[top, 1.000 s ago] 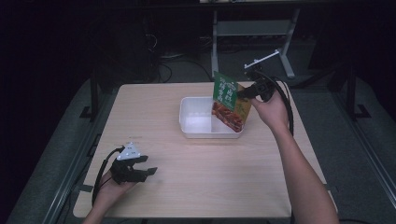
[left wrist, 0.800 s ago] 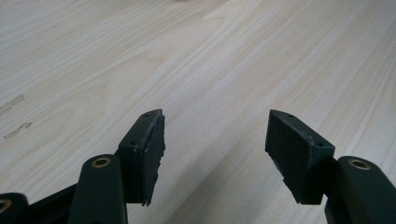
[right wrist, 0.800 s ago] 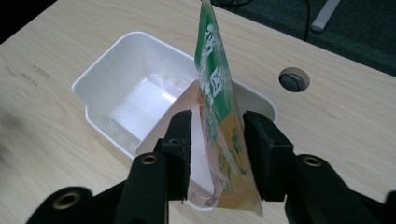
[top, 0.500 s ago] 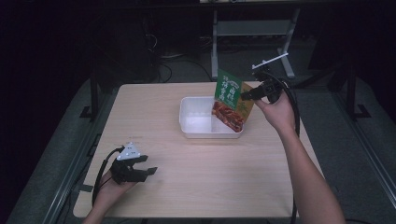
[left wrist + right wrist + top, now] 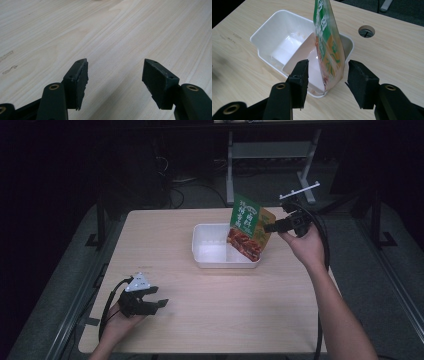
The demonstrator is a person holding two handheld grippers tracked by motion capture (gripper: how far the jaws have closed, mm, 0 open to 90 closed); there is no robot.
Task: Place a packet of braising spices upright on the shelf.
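Table: pale wood, wide; a round cable hole sits in its top beyond the tray, seen in the right gripper view.
Tray: white plastic, rectangular, near the middle of the table toward the far right; a low divider splits it into two compartments.
Pouch: green top, orange lower half with a food picture; it stands tilted on edge with its lower end in the tray's right compartment, against the far right wall. Its upper part rises well above the rim.
Right gripper: held in the right hand just right of the tray, pointing left at the pouch. In the right gripper view its jaws are spread, one on each side of the pouch, with a gap at each face; not pinching it.
Left gripper: low at the near left of the table, held in the left hand, well apart from the tray. In the left gripper view its jaws stand wide apart over bare wood, nothing between them.
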